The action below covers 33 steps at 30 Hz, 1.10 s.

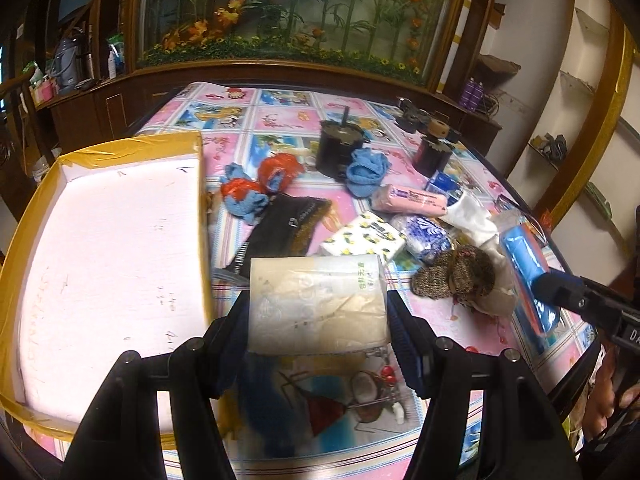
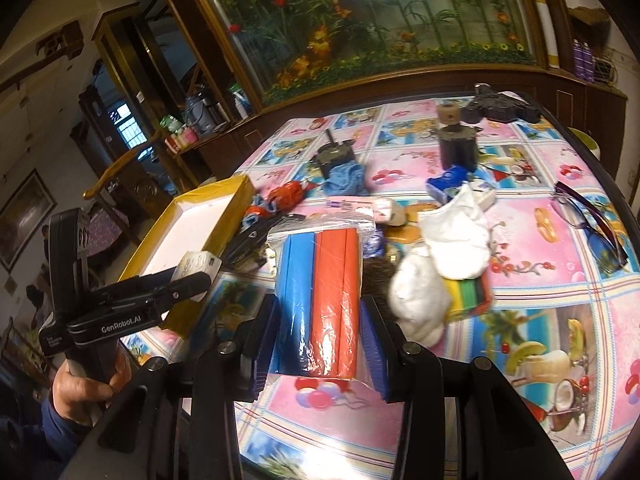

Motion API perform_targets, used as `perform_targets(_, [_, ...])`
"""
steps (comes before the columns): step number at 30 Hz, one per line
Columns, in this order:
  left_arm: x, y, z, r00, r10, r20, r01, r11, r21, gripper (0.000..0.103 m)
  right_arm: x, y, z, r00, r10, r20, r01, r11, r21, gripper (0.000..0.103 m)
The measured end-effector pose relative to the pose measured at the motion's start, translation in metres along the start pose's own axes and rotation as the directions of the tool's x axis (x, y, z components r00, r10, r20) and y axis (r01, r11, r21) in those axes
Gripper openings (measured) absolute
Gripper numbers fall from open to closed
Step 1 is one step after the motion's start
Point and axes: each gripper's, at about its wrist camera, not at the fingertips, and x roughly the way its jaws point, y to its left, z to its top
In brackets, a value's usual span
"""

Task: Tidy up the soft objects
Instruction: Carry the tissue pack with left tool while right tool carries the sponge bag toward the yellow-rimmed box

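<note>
Gripping a tissue pack (image 1: 316,304) and foam pack (image 2: 320,300), both tools above the cartoon tablecloth (image 1: 280,120) before a flower mural (image 1: 300,8).

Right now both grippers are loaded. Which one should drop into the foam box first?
Left, probably. The left gripper holds the tissue pack right beside the foam box. The right gripper, shut on the blue-and-orange pack, would have to cross past the left one.
</note>
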Motion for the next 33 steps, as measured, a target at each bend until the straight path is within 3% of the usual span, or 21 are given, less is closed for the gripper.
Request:
perform_targets(22, [-0.039, 0.107, -0.003, 0.991, 0.115, 0.072, -0.099, 0.977, -0.19, 0.064, 0.067, 0.113, 0.026, 0.985, 0.114, -0.131, -0.136, 0.975, -0.177, 0.044])
perform_targets(33, [-0.052, 0.146, 0.019, 0.982, 0.166, 0.086, -0.146, 0.968, -0.202, 0.064, 0.11, 0.158, 0.061, 0.97, 0.155, -0.184, -0.189, 0.965, -0.184, 0.044])
